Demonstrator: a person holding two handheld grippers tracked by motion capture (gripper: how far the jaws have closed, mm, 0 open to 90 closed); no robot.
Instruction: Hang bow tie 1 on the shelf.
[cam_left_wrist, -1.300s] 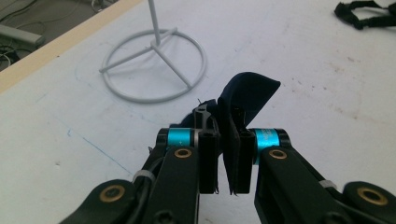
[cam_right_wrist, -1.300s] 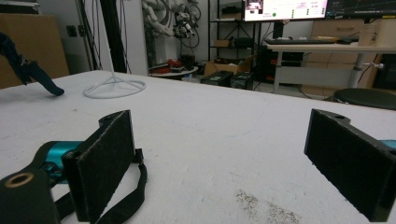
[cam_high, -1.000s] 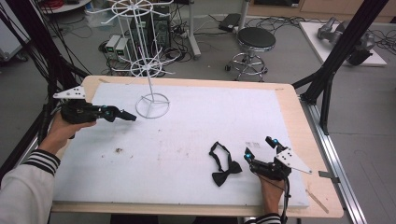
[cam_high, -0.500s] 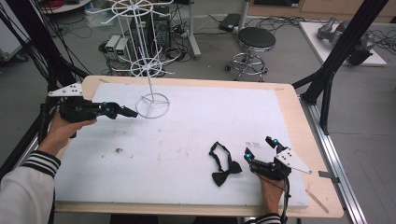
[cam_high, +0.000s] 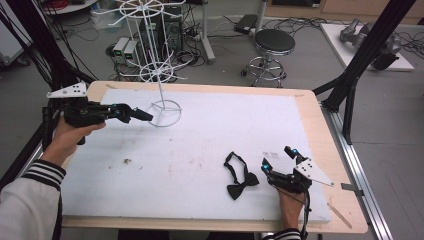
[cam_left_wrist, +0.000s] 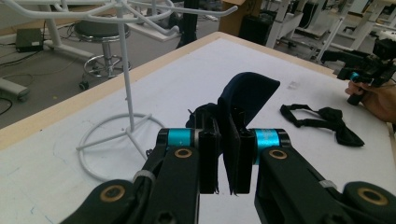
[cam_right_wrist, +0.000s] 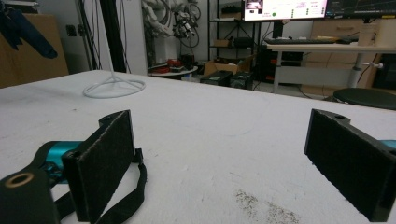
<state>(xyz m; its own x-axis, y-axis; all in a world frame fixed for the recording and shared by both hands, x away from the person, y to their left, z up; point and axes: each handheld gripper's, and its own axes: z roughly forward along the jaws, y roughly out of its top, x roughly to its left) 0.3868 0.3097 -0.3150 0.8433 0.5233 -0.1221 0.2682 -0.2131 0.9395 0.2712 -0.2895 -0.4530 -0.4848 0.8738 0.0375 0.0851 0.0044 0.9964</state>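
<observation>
table: white mat | on mat: wire stand, black bow tie

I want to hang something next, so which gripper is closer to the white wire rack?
Left. The left gripper hovers beside the white wire rack; the right gripper rests near the table's front edge.

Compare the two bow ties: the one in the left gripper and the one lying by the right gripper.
The held bow tie is clamped between the shut fingers of the left gripper and lifted off the table, near the white wire rack; the lying bow tie rests flat on the white mat, touched by nothing. The held one is folded and bunched, looking navy; the lying one is spread out with its strap looped, looking black. Both are dark fabric.
</observation>
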